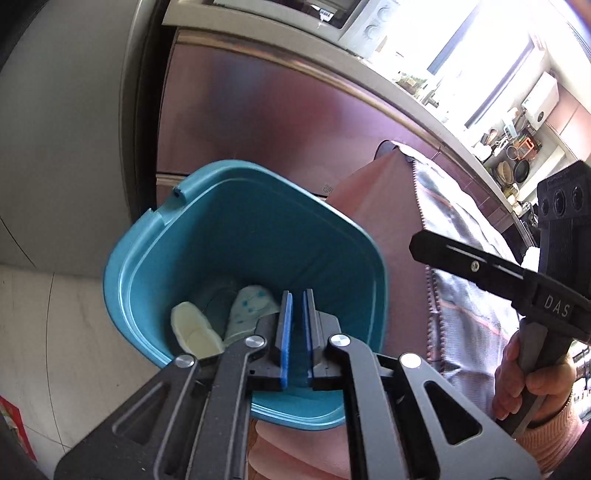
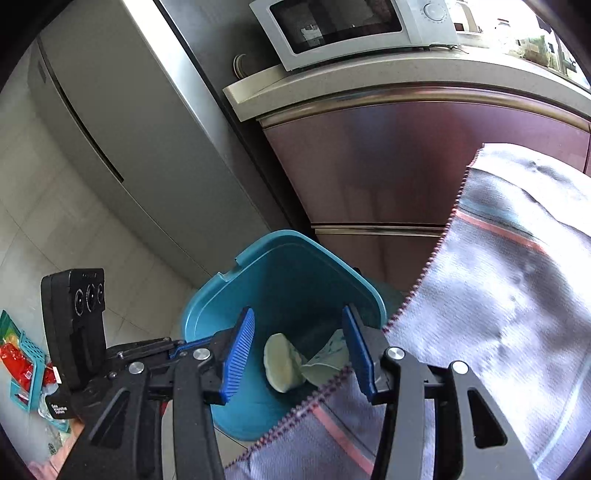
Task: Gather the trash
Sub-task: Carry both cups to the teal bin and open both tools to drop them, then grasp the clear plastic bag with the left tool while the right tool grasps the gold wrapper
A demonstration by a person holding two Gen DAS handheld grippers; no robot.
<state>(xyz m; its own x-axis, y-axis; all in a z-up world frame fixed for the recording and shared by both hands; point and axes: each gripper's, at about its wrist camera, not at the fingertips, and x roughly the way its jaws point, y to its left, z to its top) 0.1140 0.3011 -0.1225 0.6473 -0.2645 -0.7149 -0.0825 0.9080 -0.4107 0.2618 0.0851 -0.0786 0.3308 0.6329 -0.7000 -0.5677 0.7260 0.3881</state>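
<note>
A teal plastic bin (image 1: 155,258) is tilted toward me; it also shows in the right wrist view (image 2: 295,266). Inside lie a pale yellow-white piece of trash (image 1: 194,332) and a crumpled blue-dotted tissue (image 1: 249,306); both show in the right wrist view, the pale piece (image 2: 280,362) and the tissue (image 2: 328,354). My left gripper (image 1: 297,306) is shut on the bin's near rim, its blue pads pinching the wall. My right gripper (image 2: 299,350) is open and empty just above the bin's mouth; its body shows in the left wrist view (image 1: 517,273).
A grey fringed cloth (image 2: 498,295) over a pink cover (image 1: 373,206) lies right of the bin. Behind stand maroon cabinet doors (image 2: 406,155), a grey fridge (image 2: 122,122) and a microwave (image 2: 351,26). Red packets in a teal basket (image 2: 22,362) lie on the floor, left.
</note>
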